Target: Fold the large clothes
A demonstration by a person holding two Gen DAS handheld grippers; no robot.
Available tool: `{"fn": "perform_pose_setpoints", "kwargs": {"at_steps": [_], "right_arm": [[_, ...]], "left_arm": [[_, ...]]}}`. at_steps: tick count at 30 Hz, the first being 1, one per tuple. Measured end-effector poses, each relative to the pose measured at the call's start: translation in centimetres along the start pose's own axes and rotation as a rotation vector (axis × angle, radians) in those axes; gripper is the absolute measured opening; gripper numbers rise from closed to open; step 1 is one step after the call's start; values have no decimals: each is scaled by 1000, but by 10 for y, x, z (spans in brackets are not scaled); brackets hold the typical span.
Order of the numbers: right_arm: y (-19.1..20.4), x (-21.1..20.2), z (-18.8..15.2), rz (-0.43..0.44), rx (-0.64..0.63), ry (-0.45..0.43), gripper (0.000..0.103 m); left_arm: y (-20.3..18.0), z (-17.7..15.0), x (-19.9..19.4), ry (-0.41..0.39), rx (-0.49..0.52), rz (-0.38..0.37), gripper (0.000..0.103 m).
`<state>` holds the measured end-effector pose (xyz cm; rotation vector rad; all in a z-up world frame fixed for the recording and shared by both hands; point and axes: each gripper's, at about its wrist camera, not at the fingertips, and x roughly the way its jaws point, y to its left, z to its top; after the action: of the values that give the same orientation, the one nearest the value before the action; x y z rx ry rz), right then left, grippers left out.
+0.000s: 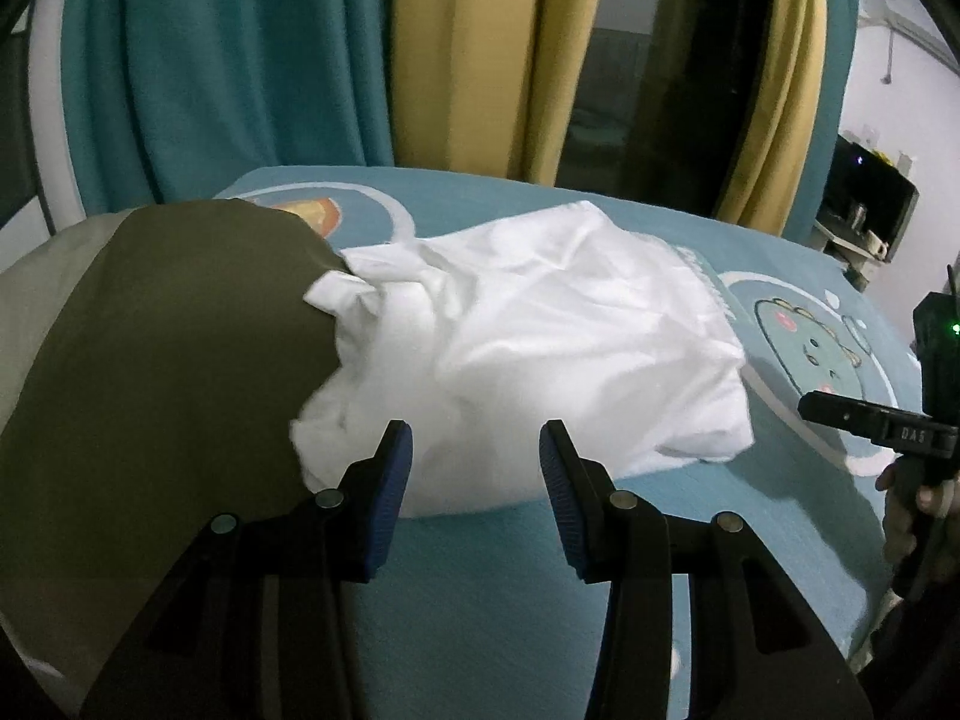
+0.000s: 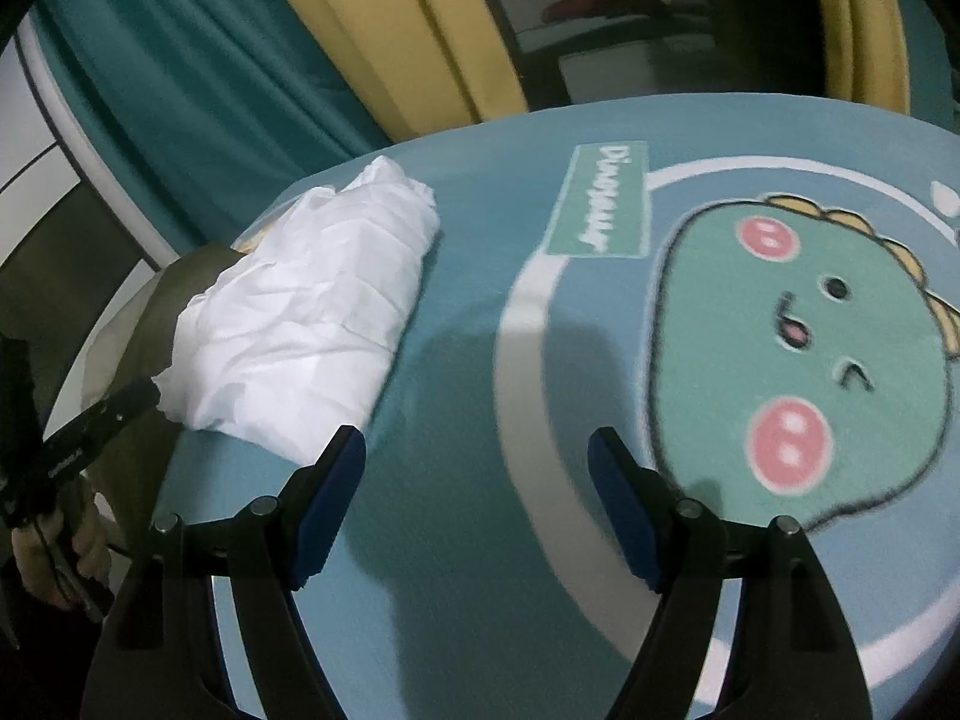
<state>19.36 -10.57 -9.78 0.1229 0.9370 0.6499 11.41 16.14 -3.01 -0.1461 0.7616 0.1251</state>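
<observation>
A white garment (image 1: 528, 354) lies folded into a rumpled bundle on the blue bed cover (image 1: 480, 618). Its left edge rests against an olive-green cloth (image 1: 156, 360). My left gripper (image 1: 476, 450) is open and empty, just in front of the bundle's near edge. The right wrist view shows the same bundle (image 2: 306, 318) at the left. My right gripper (image 2: 477, 456) is open and empty over bare cover, to the right of the bundle. The right gripper also shows at the left wrist view's right edge (image 1: 882, 426).
The bed cover carries a green dinosaur print (image 2: 798, 348) and a "Dinosaur" label (image 2: 600, 198). Teal curtains (image 1: 228, 66) and yellow curtains (image 1: 456, 54) hang behind the bed. A dark shelf with small items (image 1: 870, 204) stands at far right.
</observation>
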Motion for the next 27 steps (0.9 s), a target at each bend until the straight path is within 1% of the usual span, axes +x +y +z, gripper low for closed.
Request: {"fn": "perform_pose_setpoints", "kwargs": {"at_steps": [3, 12, 16, 20, 23, 24, 26, 27], "right_arm": [[-8, -12, -7, -13, 13, -12, 76], [-27, -50, -23, -83, 32, -56, 76], [-33, -70, -28, -143, 23, -80, 77], [-40, -90, -31, -193, 25, -112, 77], [-43, -105, -32, -226, 19, -135, 77], [-43, -110, -32, -236, 15, -144, 78], [-44, -121, -31, -253, 11, -163, 87], [-45, -126, -32, -257, 9, -174, 92]], "left_arm": [[-15, -6, 2, 21, 17, -29, 47], [-60, -15, -4, 32, 35, -99, 47], [-79, -15, -10, 16, 28, -139, 47], [-99, -13, -18, -4, 51, -172, 47], [-113, -9, -27, -37, 80, -173, 48], [-117, -8, -29, -50, 89, -172, 49], [-124, -5, -37, -78, 102, -172, 64], [-128, -3, -42, -101, 107, -176, 65]]}}
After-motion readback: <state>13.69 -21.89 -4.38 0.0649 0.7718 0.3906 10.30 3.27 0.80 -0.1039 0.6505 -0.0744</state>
